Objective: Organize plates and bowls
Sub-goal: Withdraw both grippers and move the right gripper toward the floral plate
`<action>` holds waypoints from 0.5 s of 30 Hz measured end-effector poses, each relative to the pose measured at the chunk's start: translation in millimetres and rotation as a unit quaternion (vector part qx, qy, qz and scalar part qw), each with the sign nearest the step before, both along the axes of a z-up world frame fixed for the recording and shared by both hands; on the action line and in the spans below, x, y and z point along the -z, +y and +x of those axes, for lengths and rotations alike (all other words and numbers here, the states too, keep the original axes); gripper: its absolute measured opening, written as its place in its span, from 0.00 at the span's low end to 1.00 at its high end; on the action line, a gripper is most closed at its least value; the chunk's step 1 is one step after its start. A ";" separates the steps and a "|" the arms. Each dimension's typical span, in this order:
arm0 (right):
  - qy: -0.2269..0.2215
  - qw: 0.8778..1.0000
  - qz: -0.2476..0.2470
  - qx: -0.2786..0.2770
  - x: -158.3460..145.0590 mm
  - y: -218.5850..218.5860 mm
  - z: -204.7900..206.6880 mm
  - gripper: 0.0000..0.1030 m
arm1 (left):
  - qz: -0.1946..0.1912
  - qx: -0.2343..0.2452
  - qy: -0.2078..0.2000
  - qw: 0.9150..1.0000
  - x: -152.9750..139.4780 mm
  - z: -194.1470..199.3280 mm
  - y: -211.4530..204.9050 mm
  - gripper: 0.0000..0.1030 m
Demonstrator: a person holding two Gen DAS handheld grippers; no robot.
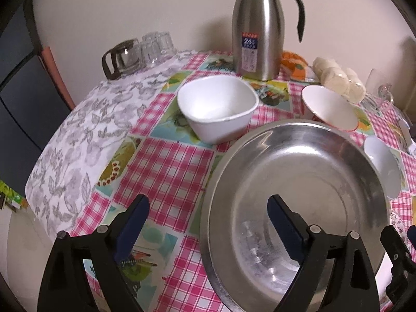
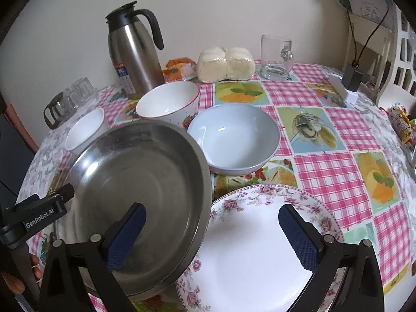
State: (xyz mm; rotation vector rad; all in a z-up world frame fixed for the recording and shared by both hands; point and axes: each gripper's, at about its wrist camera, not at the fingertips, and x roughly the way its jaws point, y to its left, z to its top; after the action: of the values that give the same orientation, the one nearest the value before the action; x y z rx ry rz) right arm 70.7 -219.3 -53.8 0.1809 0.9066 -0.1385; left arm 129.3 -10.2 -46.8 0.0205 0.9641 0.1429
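A wide steel dish lies on the checked tablecloth, its right rim over a floral plate. My left gripper is open, its jaws on either side of the dish's left rim. My right gripper is open, one jaw over the steel dish and one over the floral plate. A white squarish bowl, a strawberry-patterned bowl and a pale blue bowl stand behind the dish.
A steel thermos jug stands at the back. A glass carafe with upturned glasses is back left. Wrapped buns, a glass mug and a charger are back right. A white chair stands on the right.
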 end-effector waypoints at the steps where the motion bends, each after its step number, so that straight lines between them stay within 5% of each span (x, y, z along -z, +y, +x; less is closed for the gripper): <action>1: -0.001 1.000 0.000 0.002 -1.5 -1.5 -0.6 1.00 | -0.001 0.003 -0.006 1.000 -2.6 -1.0 -0.9 0.90; 8: -0.019 0.999 0.007 0.029 -16.3 -26.9 -11.5 1.00 | -0.025 0.041 -0.070 0.996 -29.5 -12.4 -19.2 0.90; 15: -0.047 0.995 0.025 0.078 -30.4 -72.2 -34.2 1.00 | -0.100 0.120 -0.110 0.982 -53.3 -29.8 -55.0 0.90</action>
State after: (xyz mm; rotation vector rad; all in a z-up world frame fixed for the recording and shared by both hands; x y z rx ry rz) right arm 36.5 -291.5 -23.4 0.3035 0.8015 -0.2505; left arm 99.6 -65.1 6.6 -0.0632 0.7451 -0.1724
